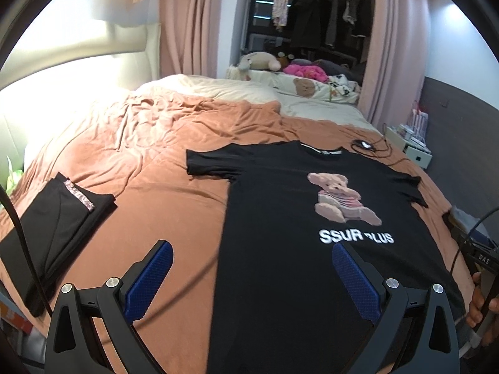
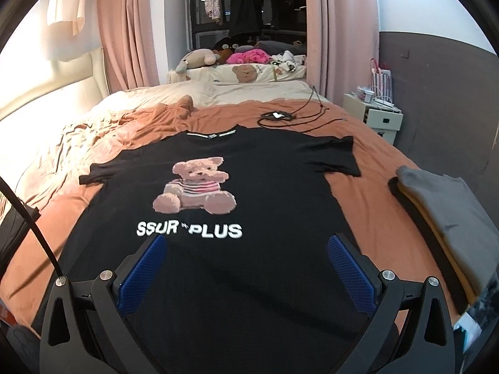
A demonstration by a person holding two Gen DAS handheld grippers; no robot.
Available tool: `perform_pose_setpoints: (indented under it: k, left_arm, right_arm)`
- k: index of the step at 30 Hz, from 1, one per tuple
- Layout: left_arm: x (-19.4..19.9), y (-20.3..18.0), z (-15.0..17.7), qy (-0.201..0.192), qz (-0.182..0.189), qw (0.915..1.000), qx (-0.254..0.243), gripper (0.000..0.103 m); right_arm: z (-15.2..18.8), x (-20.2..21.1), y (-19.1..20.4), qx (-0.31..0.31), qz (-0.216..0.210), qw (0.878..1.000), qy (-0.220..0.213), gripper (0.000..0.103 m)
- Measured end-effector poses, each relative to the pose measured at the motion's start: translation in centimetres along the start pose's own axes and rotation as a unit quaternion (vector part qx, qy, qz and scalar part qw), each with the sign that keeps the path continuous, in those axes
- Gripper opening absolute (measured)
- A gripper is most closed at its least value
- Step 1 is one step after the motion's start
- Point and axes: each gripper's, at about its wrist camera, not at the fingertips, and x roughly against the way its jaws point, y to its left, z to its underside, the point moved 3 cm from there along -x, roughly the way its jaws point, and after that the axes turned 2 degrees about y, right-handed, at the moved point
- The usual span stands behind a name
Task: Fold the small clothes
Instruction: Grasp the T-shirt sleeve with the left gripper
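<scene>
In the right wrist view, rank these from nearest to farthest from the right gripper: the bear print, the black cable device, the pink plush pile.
From the right gripper, which is open above the shirt's lower half:
1. Bear print, on the shirt's chest, just ahead.
2. Black cable device, on the orange cover past the collar, slightly right.
3. Pink plush pile, at the far end by the curtains.
</scene>
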Motion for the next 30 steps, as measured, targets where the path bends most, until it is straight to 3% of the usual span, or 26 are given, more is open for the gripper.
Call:
perform_pose_setpoints:
  k: [17, 28, 30]
  left_arm:
    - [-8.7, 5.3, -6.6, 0.021, -0.006, 0.9993, 0.031, 0.099]
    - [-15.2, 9.8, -8.6, 0.056, -0.001, 0.9961, 0.069, 0.087]
    - [-16.9, 10.8, -8.7, 0.067, 0.004, 0.9945, 0.081, 0.084]
  right_arm:
    - [-5.7, -9.8, 3.1, 0.047, -0.046, 0.998, 0.014, 0.103]
    - [-8.1, -15.6, 6.6, 0.068, -0.074, 0.995, 0.025, 0.103]
    - [-8.5, -16.6, 7.4, 0.075, -0.078, 0.994, 0.023, 0.094]
